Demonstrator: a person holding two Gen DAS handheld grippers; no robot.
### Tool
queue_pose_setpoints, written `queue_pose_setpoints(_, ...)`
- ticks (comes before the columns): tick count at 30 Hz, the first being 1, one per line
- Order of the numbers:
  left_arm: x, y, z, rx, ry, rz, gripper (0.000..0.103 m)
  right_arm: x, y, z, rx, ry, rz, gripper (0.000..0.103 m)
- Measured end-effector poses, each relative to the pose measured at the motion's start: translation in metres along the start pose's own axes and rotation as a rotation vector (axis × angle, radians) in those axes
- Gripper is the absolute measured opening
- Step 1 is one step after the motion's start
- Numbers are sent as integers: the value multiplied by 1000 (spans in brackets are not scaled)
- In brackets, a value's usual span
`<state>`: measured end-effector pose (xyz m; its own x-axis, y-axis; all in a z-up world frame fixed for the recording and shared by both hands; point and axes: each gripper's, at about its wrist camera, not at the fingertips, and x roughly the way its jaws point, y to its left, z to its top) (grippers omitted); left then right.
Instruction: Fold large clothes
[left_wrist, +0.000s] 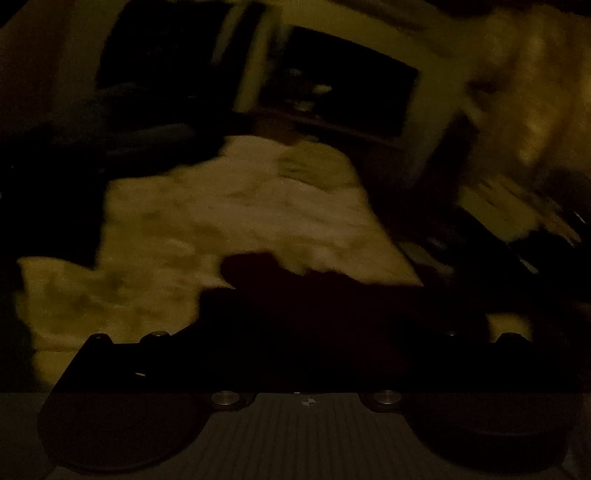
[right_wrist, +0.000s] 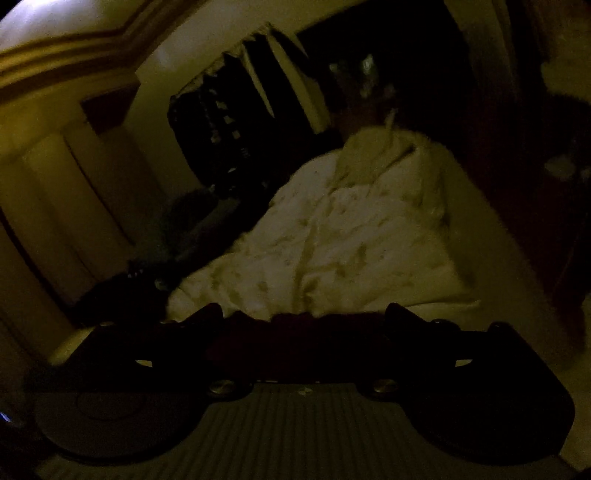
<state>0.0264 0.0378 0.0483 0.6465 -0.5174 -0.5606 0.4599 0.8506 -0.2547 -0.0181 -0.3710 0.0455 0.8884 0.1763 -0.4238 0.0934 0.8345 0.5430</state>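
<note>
Both grippers are held wide open above a dark cloth on the bed.

A dark piece of clothing (left_wrist: 332, 306) is seen low in both views, laid on the pale patterned bed cover (right_wrist: 354, 229), just in front of the tools. The left gripper (left_wrist: 303, 336) is spread as wide as it goes, and nothing is seen pinched in it. The right gripper (right_wrist: 303, 317) is opened wide too, with the dark cloth under the gap but not squeezed by the jaws. It looks like the cloth is left flat on the bed so a fold can be made. The room is very dim and the left view is blurred, so the shape of the cloth cannot be told.
</note>
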Motion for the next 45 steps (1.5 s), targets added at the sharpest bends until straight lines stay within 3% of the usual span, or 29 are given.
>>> queue_pose_setpoints(5,60,46,41,-83,4,144,103,68,-12,38,-9,91,-86,96)
queue_pose_setpoints(7,96,55,57,-62,19,193,103,97,-19,47,80,167,-65,96)
queue_pose_setpoints(9,130,67,68,-48,51,212,103,126,-24,47,157,261,10,97)
queue_pose_setpoints(11,175,76,66,-25,105,202,103,153,-28,39,164,355,45,97)
queue_pose_setpoints(14,228,89,47,-40,228,178,103,183,-27,9,45,453,-49,97)
queue_pose_setpoints(16,247,97,30,-103,248,76,103,197,-33,-19,-12,521,-98,98)
queue_pose_setpoints(18,254,101,17,-175,235,-6,103,202,-45,-44,9,539,-106,98)
queue_pose_setpoints(20,258,96,10,-188,217,-59,103,200,-46,-48,-11,509,-92,98)
queue_pose_setpoints(21,260,92,10,-166,217,-87,103,198,-43,-47,-25,497,-87,91)
queue_pose_setpoints(22,261,85,10,-137,222,-98,103,198,-40,-48,-38,483,-73,75)
queue_pose_setpoints(25,254,71,9,-71,197,-106,103,200,-32,-51,-96,450,-49,40)
queue_pose_setpoints(27,248,74,9,-104,168,-128,103,200,-22,-52,-152,411,-49,31)
queue_pose_setpoints(31,221,81,6,-190,98,-154,97,172,-1,-52,-221,242,-17,25)
queue_pose_setpoints(34,188,66,20,-173,11,-161,93,135,12,-43,-206,78,64,23)
queue_pose_setpoints(37,140,52,40,-175,-99,-206,91,86,40,-39,-272,-112,108,23)
queue_pose_setpoints(39,101,35,57,-134,-179,-228,90,52,60,-38,-299,-216,142,22)
queue_pose_setpoints(42,43,6,74,-38,-312,-202,89,4,87,-33,-316,-351,185,21)
queue_pose_setpoints(45,-21,-15,91,-19,-453,-231,89,-45,116,-19,-343,-494,235,20)
